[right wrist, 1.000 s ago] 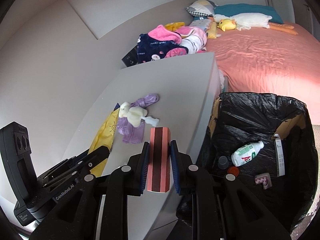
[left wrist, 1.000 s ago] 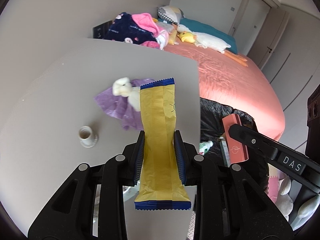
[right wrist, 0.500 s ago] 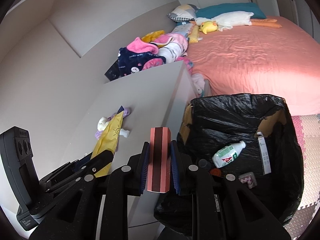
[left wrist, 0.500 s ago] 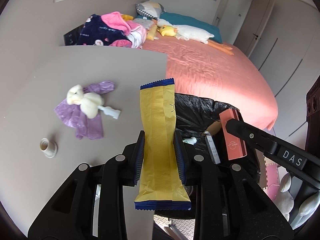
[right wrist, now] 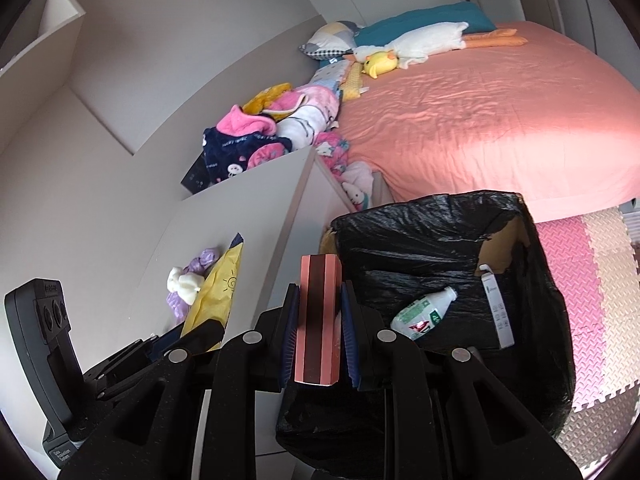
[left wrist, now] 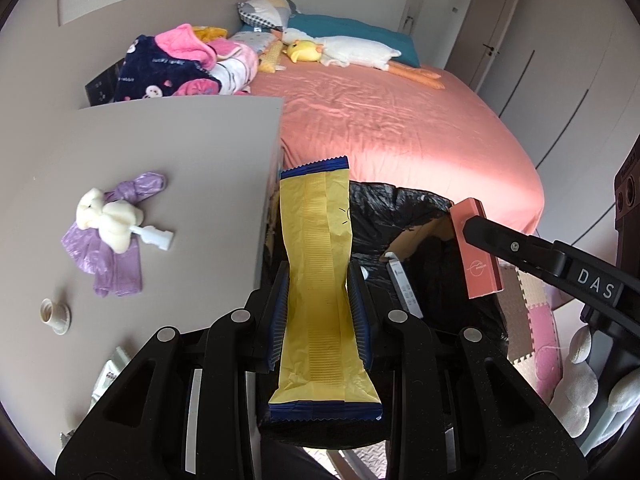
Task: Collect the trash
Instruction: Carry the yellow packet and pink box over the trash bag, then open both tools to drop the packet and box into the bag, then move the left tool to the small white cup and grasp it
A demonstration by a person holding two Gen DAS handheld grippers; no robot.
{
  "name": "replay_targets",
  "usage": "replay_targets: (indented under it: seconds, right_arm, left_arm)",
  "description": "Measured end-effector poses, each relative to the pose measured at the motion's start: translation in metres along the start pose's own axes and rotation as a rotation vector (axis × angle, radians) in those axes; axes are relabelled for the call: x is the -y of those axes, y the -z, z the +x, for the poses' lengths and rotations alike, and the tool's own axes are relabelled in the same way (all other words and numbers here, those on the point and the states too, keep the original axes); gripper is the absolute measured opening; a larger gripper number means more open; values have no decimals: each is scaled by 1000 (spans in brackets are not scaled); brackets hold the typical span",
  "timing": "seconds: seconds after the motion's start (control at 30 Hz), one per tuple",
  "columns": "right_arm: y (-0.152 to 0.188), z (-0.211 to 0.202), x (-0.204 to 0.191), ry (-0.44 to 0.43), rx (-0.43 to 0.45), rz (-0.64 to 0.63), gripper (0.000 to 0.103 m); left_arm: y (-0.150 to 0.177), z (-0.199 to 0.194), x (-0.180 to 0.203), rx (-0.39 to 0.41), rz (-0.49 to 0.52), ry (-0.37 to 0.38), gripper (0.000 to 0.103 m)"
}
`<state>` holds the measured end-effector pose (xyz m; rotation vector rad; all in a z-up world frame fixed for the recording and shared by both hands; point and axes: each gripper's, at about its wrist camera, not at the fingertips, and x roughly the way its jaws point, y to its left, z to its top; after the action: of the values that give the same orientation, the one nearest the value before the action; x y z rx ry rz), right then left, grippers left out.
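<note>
My left gripper [left wrist: 319, 280] is shut on a long yellow wrapper [left wrist: 318, 264] with blue ends, held over the near left rim of the black-lined trash bin [left wrist: 404, 208]. My right gripper [right wrist: 318, 300] is shut on a pink box [right wrist: 319, 320] with dark stripes, held above the bin [right wrist: 532, 320]; the box also shows in the left wrist view [left wrist: 478, 252]. A plastic bottle [right wrist: 424, 312] and a white carton [right wrist: 498, 308] lie in the bin. A purple bag with a white wad [left wrist: 108, 220] and a small white cap [left wrist: 56, 314] lie on the grey table [left wrist: 160, 140].
A bed with a salmon cover [left wrist: 400, 120] lies behind the bin, with pillows, a plush duck [left wrist: 304, 50] and piled clothes [left wrist: 180, 64]. Pink and beige foam mats [right wrist: 592, 280] cover the floor right of the bin. The table's right edge [left wrist: 268, 200] borders the bin.
Both grippers have moved right, off the table and over the bin, each still holding its item. The purple bag and cap stayed on the table.
</note>
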<state>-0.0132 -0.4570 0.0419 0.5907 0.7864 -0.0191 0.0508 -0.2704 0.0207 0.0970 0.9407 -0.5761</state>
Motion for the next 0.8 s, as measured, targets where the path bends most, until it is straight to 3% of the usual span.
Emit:
replay_targets:
  seconds: [0.33,0.4,0.47,0.5,0.53,0.8]
  right_arm:
    - [-4,-12,36,31,22,63,23]
    - [-5,-15,43,25,28,76,25]
    - [-6,-19,47,38,44,86,56]
    - [-7,-22,48,67,61,89,79]
    - [-7,-28,49,113,97,96,86]
    - [-6,-38,57,140,158,138,96]
  left_arm:
    - [-1,23,30,-53,48,84,28]
    - [0,26,34,-71,55,115,33]
    - [0,27,35,-87,45,139,93]
    - [0,24,35,-66,35,141,97]
    - [0,18,34,-34,31,139,97]
    - [1,-1,27,13,34,126,97]
